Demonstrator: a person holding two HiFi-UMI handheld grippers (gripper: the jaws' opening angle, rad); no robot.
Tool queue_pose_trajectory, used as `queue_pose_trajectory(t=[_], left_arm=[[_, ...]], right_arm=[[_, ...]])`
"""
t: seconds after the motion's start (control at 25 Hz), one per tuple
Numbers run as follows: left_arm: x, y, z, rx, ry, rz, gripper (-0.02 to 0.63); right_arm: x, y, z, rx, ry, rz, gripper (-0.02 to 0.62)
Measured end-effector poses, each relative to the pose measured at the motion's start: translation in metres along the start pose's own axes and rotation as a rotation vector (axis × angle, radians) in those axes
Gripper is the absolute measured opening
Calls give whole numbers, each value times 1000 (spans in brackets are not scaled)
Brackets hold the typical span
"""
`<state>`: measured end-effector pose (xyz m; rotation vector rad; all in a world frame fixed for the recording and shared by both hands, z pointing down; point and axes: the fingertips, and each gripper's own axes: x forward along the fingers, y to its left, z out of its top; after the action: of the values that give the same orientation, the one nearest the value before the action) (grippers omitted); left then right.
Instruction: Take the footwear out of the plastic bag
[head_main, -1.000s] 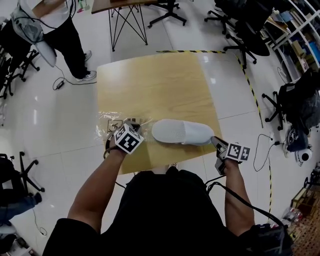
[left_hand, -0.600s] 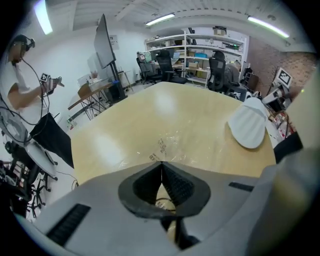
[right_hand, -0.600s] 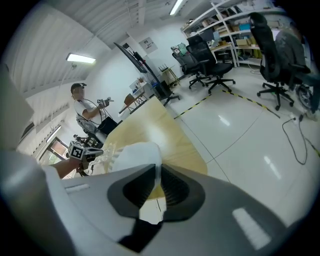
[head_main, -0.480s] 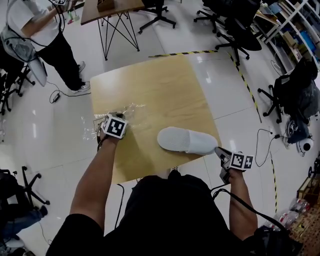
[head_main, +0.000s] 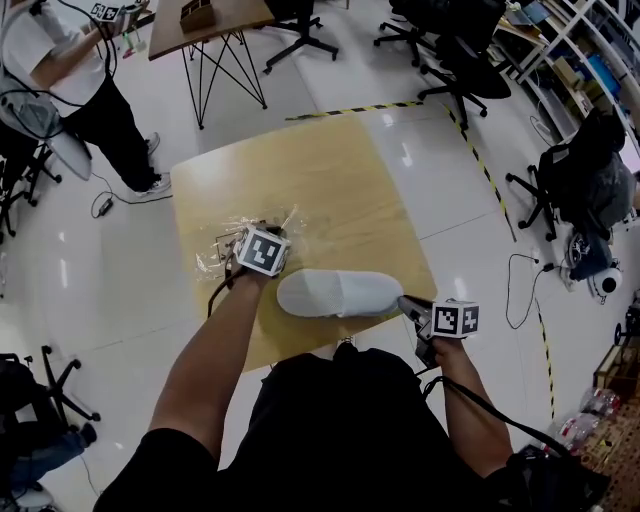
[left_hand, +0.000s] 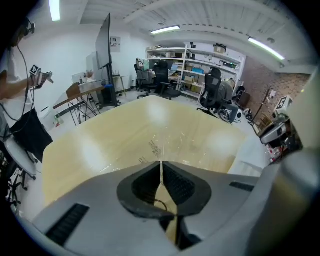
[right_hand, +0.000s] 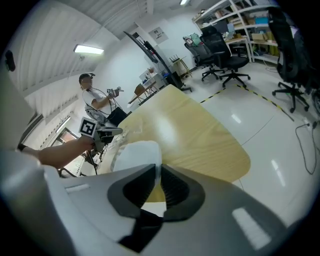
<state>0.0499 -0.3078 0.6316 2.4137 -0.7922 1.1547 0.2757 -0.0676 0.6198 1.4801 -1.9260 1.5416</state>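
From above, your left gripper (head_main: 245, 255) meets the plastic bag (head_main: 222, 245) on the table (head_main: 330, 180), with the white slipper (head_main: 335, 293) just beside it; your left gripper view shows its jaws, just opened a tiny bit, pinching the bag's thin edge; your right gripper view shows the right gripper (right_hand: 157, 170) squeezing the slipper's end, jaws narrow.

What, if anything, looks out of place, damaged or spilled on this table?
Nothing stands out. The white slipper looks whole and clear of the bag, which is crumpled near the left edge of the table, as expected for a bag just emptied. Nothing is spilled or torn as far as these views show.
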Motion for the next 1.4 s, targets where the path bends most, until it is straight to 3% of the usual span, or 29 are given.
queue_pose_trajectory(t=[0.12, 0.24, 0.48, 0.64, 0.76, 0.88, 1.0, 1.04, 1.08, 1.16, 1.24, 1.32, 1.4], left_arm=[[0, -28, 9, -16, -31, -126, 152], [-21, -28, 23, -36, -127, -157, 156], [-116, -8, 23, -198, -354, -208, 81], [-176, -6, -22, -224, -371, -174, 10], [-202, -9, -57, -269, -344, -154, 8], [-212, -22, -91, -327, -323, -174, 8], [-221, -43, -119, -375, -302, -200, 8], [-226, -54, -125, -388, -303, -216, 8], [-231, -67, -129, -396, -308, -230, 8], [-242, -92, -136, -402, -320, -238, 8], [-250, -115, -139, -409, -343, -225, 8], [-257, -135, -143, -419, -368, -197, 8], [-265, -150, -148, -427, -382, -152, 8]], right_arm=[[10, 16, -3, -25, 29, 23, 38], [21, 32, -11, -48, 57, 45, 38], [49, 70, -24, -68, 94, 86, 38], [59, 88, -32, -60, 79, 71, 38], [60, 92, -27, -75, 24, 45, 40], [59, 88, -20, -187, -26, -66, 69], [39, 78, -12, -348, -62, -311, 218], [29, 81, -11, -379, -79, -350, 219], [20, 88, -13, -387, -96, -344, 219], [3, 110, -21, -344, -126, -225, 211], [-18, 130, -30, -278, -161, -67, 116], [-47, 143, -34, -277, -220, 29, 1], [-78, 154, -40, -336, -269, 85, 2]])
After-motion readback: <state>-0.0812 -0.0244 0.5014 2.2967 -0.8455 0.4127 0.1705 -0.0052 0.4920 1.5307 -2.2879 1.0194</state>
